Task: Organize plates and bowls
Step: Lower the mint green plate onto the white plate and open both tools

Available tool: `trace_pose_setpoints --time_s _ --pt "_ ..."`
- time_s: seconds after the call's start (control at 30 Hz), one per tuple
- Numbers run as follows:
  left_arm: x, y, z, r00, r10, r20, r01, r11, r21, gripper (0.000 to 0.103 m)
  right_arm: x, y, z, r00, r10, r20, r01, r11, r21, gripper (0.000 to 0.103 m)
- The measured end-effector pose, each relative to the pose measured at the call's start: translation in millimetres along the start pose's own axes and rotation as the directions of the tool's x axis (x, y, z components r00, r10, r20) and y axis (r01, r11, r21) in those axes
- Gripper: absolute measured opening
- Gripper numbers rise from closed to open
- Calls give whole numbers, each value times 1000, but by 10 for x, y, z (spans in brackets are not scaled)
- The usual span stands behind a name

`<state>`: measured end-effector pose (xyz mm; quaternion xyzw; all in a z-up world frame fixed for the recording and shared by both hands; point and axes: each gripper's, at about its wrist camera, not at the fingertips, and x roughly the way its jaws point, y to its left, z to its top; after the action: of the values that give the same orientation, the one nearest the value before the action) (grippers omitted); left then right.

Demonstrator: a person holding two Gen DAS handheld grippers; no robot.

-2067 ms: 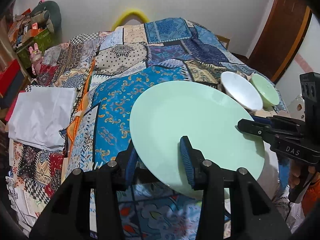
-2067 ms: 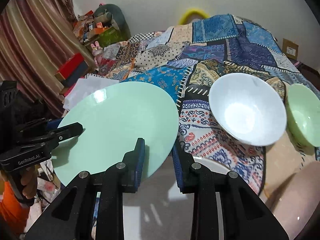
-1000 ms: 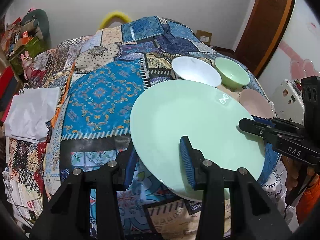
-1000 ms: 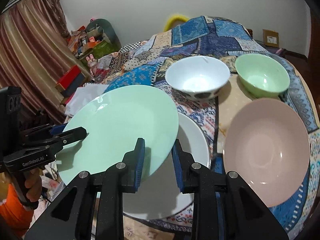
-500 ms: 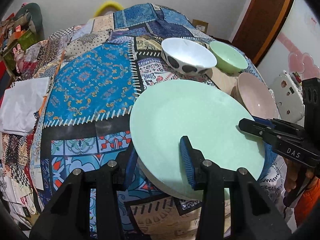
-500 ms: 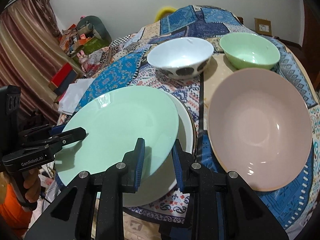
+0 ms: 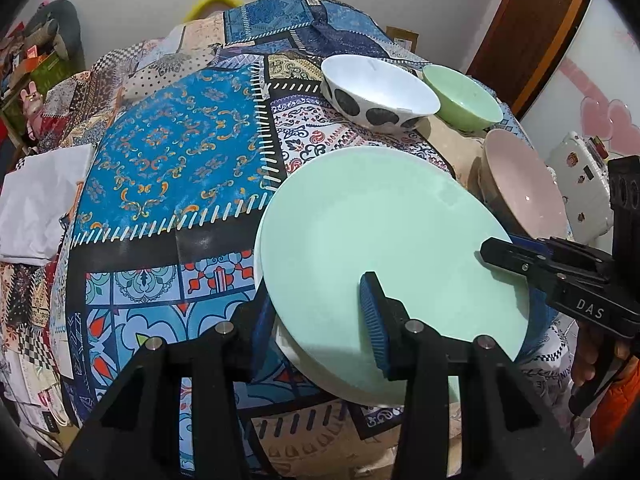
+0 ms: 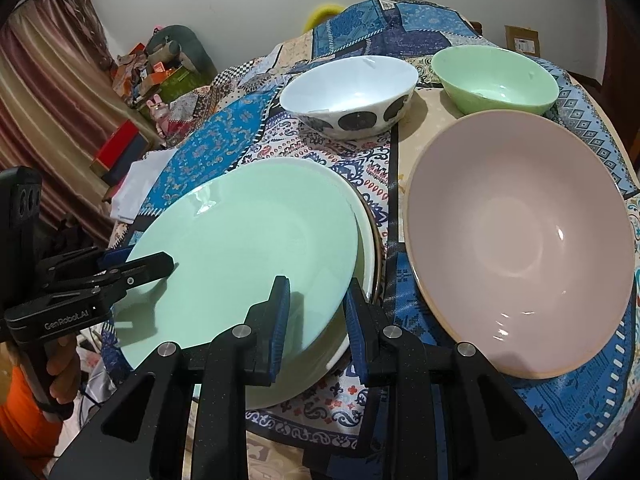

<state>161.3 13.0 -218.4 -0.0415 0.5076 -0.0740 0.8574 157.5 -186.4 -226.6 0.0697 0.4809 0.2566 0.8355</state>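
I am holding a pale green plate [image 7: 384, 240] with both tongs, one on each side of it. Nearest to me, my left tongs [image 7: 320, 316] are clamping the plate's near rim, one blue pad lying on its top face and the other tucked beneath the edge. My right tongs [image 8: 316, 316] are gripping the opposite rim the same way, one pad on top and one under the edge. In the left wrist view the right tongs are reaching in from the right side, with my hand [image 7: 592, 364] wrapped around the handle.

The green plate is sitting low over a white plate [image 8: 370, 248] lying on the tabletop [image 7: 168, 160], which is covered in a busy patchwork cloth of blue, white and red. The white plate is showing only as a crescent along the green plate's edge. I cannot tell whether the two plates are touching.

Just beside the plates, on the right wrist view's right side, a wide pink bowl [image 8: 520, 240] is resting on the cloth. Farther back, a white bowl with dark spots [image 8: 352, 92] is standing upright, and a smaller green bowl [image 8: 496, 80] is standing just beside it.

Beyond the tabletop's left edge, a folded white cloth [image 7: 36, 200] is lying lower down. Farthest away, a pale wall, a striped curtain [image 8: 44, 100] and a brown door [image 7: 536, 28] are closing off the room.
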Motion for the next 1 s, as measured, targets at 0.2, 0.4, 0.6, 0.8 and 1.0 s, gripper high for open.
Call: trace_pose_setpoints --time_s 0.2,0.4,0.6,0.8,1.0 --pt "49 32 1 1000 -1 -7 1 1000 -8 42 15 -2 -9 1000 2 2 -2 1000 0 25" --pt "72 42 38 1000 6 -9 -6 1000 -7 42 13 55 -13 1000 -26 7 26 999 -30 25" --pt "87 51 60 1000 -2 -16 2 1000 -14 42 -6 43 -19 999 -30 11 31 999 -40 26" --pt "107 32 70 1000 -4 -25 4 1000 -8 43 -23 48 -36 1000 -24 16 24 999 -43 26" --pt "133 21 74 999 -5 -32 5 1000 -5 43 -69 65 -78 998 -65 21 66 995 -72 28"
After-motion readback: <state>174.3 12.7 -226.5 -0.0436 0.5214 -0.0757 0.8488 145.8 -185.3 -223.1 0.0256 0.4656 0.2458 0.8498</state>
